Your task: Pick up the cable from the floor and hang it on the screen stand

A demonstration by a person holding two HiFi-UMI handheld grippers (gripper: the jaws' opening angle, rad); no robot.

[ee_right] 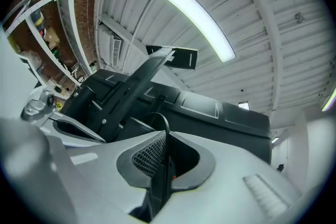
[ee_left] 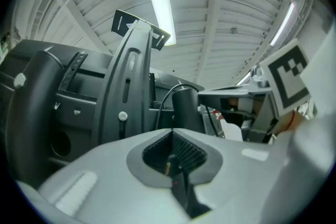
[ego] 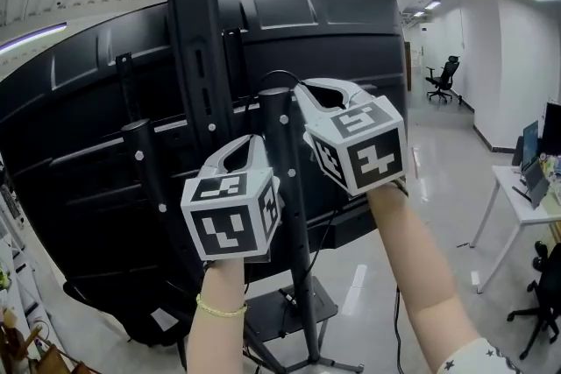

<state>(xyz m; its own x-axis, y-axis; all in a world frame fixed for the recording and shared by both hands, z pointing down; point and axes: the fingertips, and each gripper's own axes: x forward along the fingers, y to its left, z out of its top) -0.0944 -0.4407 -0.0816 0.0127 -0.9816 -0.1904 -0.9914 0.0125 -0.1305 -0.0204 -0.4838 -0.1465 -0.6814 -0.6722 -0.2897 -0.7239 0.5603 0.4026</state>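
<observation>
The back of a large black screen [ego: 351, 39] on its stand fills the head view. A thin black cable [ego: 276, 74] loops over the top of a black stand post [ego: 285, 188]. My right gripper [ego: 302, 88] is at the top of that post, shut on the cable [ee_right: 164, 122], which arcs up out of its tips [ee_right: 166, 134]. My left gripper [ego: 254, 140] sits lower, just left of the post, jaws shut [ee_left: 171, 132]. The cable [ee_left: 164, 99] curves from beside its tips up to the post [ee_left: 186, 107]; it appears pinched there too.
The stand's tall central column [ego: 197, 57] rises left of the post. The stand base [ego: 307, 311] rests on the glossy floor. A white desk [ego: 526, 197] and an office chair [ego: 548, 293] are at the right; another chair [ego: 447, 79] stands far back.
</observation>
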